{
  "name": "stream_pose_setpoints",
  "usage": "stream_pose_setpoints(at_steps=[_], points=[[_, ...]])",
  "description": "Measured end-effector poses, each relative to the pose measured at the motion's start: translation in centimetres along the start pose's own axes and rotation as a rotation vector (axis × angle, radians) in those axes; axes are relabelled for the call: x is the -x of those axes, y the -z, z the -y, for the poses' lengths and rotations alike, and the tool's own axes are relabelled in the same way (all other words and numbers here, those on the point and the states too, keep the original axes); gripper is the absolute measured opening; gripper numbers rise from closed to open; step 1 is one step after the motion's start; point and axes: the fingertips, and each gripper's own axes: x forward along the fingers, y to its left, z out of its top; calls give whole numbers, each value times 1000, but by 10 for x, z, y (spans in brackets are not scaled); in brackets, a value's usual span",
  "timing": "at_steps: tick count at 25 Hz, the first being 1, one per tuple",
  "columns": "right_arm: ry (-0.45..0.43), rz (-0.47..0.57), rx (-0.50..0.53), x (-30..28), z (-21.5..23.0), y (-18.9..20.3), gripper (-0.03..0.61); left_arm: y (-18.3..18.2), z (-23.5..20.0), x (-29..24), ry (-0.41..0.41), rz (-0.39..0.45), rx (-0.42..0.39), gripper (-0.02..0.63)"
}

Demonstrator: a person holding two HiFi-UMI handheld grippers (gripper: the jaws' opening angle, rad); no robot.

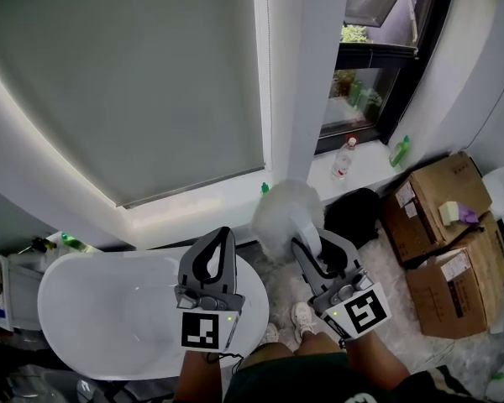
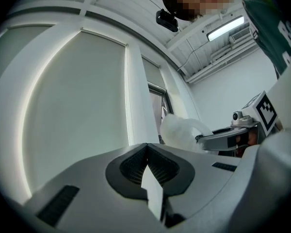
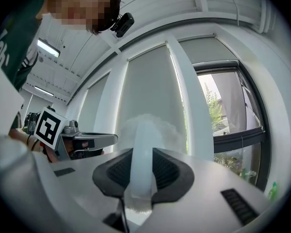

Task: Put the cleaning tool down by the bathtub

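Bathtub (image 1: 92, 292): white oval, the landmark. Cleaning tool (image 1: 286, 217): a fluffy duster held in the air just beyond the tub's right end, its long axis running from the head back along the handle into the right gripper (image 3: 141, 166), whose 2 jaws clamp that handle. Left gripper (image 1: 221, 235): over the tub, clenched on nothing. The floor beside the tub is probably nearer the right hand.

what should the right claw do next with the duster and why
Probably lower the right claw toward the floor next to the bathtub without letting go yet. It is clamped on the duster by its handle, and the fluffy head is up in the air near the window, so nothing is set down yet. The left claw is shut and empty, so it need not help.
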Motion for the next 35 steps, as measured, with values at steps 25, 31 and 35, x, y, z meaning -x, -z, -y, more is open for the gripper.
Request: stream_pose_setpoints(at_steps=[25, 31, 35], points=[[-222, -32, -156, -53, 77, 91, 95, 43, 3, -49, -311, -45, -32, 8], [-236, -50, -168, -78, 72, 114, 95, 64, -17, -54, -337, -63, -37, 8], [-259, -65, -163, -98, 64, 132, 95, 79, -34, -59, -356, -58, -33, 8]])
